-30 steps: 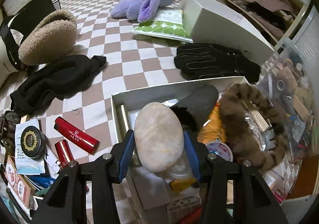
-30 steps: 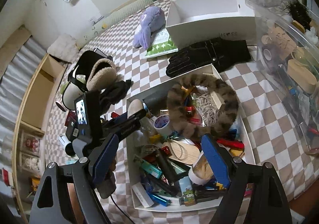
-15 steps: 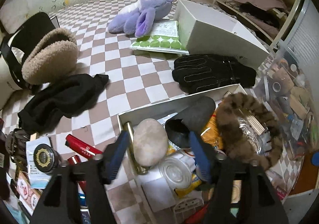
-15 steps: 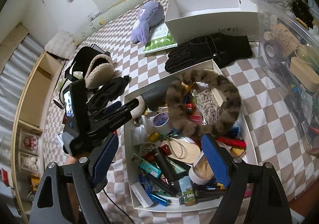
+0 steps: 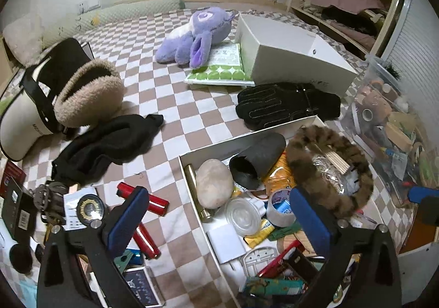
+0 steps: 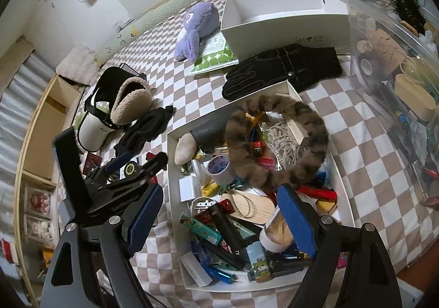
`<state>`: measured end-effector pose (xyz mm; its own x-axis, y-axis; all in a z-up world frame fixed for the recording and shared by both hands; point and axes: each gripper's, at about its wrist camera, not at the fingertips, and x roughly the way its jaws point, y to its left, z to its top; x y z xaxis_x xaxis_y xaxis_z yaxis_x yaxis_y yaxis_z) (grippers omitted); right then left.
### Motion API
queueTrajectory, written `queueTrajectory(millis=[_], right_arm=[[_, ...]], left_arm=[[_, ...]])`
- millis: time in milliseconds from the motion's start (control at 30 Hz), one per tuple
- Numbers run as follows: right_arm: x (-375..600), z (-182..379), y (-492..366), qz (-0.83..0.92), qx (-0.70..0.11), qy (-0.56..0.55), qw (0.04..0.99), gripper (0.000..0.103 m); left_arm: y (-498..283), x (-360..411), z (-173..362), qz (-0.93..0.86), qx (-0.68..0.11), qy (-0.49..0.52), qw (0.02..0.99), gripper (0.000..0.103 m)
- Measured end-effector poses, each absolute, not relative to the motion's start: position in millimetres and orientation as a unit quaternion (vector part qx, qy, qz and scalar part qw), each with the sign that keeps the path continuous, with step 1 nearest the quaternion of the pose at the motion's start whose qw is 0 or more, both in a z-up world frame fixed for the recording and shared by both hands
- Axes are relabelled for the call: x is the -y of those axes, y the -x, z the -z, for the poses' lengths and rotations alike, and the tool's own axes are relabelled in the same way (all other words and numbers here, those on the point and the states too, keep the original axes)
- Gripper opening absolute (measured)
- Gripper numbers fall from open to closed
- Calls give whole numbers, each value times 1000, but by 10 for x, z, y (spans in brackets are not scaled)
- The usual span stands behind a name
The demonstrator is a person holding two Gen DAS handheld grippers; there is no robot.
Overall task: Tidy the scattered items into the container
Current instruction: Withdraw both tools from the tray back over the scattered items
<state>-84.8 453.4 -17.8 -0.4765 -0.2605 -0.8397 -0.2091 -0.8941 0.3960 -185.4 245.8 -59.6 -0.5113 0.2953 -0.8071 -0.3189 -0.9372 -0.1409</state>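
Left gripper [image 5: 216, 221] hovering wide open and empty over the near left corner of the white box [image 5: 277, 131], blue fingers [image 5: 126, 221] spread apart. Beige stone [image 5: 214, 183] lying inside that box, just beside the black tube [image 5: 258, 160] and the gold cylinder along the wall. 2 red tubes [image 5: 142, 198] lying outside on the checkered cover, left of the box. Right gripper [image 6: 222, 219] gaping equally wide, gripping nothing, hanging above the box's cluttered near end, close to the furry brown ring [image 6: 277, 143].

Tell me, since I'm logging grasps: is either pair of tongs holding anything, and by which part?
Nothing is held. The left tongs and right tongs are both open and empty.
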Motion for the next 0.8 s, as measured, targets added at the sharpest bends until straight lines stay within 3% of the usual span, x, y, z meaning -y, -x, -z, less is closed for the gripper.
queueTrajectory(millis=[133,200,800], right_arm=[[-4475,129,826,836,222,-502,6,85],[-4428,90,810,844,214,-492,2,103],[-4065,-218,762,879,158,-449,-35,103]], left_arm=[[1760,-2412,448,-873,-16,452,182,103],[1717,-2386,373,-877,-21,445,181,103],[1365,-1913,-214,-905,-38,393,157,103]])
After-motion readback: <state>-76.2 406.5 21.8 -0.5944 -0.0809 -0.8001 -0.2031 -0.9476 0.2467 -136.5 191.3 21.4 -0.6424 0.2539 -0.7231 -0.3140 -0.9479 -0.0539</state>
